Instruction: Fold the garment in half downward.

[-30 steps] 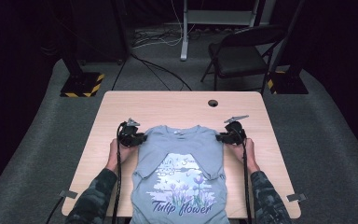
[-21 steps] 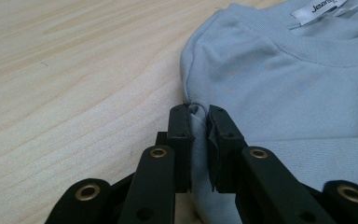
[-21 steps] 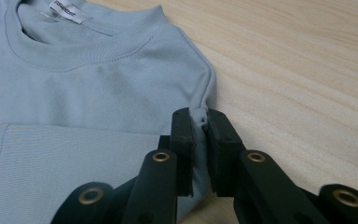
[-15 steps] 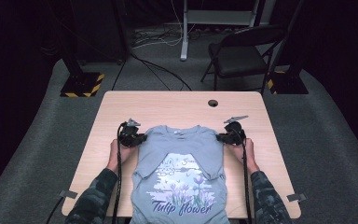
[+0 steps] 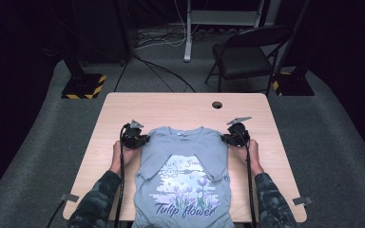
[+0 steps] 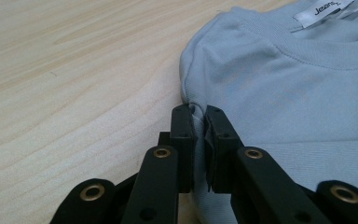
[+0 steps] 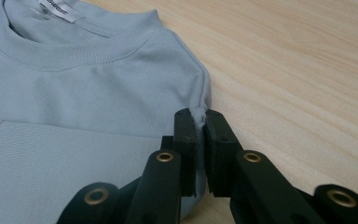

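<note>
My left gripper [image 6: 199, 122] and right gripper [image 7: 200, 122], jaws clamped on shirt [image 5: 185, 156] shoulders; flower print [image 5: 186, 190] in high view.

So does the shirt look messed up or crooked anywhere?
Not really. The shirt lies straight on the table, sleeves folded in over the front, hem hanging over the near edge. The left tool and right tool each pinch a shoulder edge. Nothing looks torn.

The pale blue T-shirt [image 5: 185, 175] carries "Tulip flower" in purple script across its lower front, under a print of tulips. Smaller script above the print cannot be made out. The white neck label [image 6: 324, 10] reads "Jeans" — its last letters unclear.
</note>
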The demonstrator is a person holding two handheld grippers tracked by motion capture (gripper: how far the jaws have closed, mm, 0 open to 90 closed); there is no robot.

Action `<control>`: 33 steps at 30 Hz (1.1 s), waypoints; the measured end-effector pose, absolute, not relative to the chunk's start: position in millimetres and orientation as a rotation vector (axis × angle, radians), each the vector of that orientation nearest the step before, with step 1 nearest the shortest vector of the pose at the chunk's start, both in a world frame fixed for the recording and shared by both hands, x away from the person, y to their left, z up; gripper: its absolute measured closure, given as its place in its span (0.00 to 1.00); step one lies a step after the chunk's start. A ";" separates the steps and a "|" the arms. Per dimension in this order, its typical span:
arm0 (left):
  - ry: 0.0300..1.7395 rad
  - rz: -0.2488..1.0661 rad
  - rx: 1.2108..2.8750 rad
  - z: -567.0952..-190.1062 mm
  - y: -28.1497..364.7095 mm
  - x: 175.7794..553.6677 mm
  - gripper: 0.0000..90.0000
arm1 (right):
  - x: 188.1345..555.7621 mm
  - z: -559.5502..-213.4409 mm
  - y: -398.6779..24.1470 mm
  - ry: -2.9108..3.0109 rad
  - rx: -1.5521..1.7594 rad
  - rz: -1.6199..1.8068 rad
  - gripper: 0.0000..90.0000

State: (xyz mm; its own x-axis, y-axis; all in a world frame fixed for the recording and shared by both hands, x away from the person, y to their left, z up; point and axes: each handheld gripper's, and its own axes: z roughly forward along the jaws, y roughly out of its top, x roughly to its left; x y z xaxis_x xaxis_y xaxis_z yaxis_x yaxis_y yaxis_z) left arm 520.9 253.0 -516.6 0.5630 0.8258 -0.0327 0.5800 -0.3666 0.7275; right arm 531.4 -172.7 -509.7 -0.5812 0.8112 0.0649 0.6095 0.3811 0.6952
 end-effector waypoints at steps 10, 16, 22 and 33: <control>1.111 0.474 2.076 -507.6 250.1 527.2 0.92 | 535.0 -502.5 -169.5 2.327 1.231 0.978 0.95; 1.109 0.491 2.080 -505.2 248.3 530.8 0.92 | 536.5 -500.1 -169.7 2.308 1.222 0.972 0.95; 1.111 0.505 2.074 -499.6 247.1 536.7 0.92 | 539.3 -492.6 -168.3 2.281 1.204 0.961 0.95; 1.101 0.547 2.063 -484.6 241.8 547.9 0.92 | 545.6 -475.4 -163.9 2.227 1.168 0.943 0.95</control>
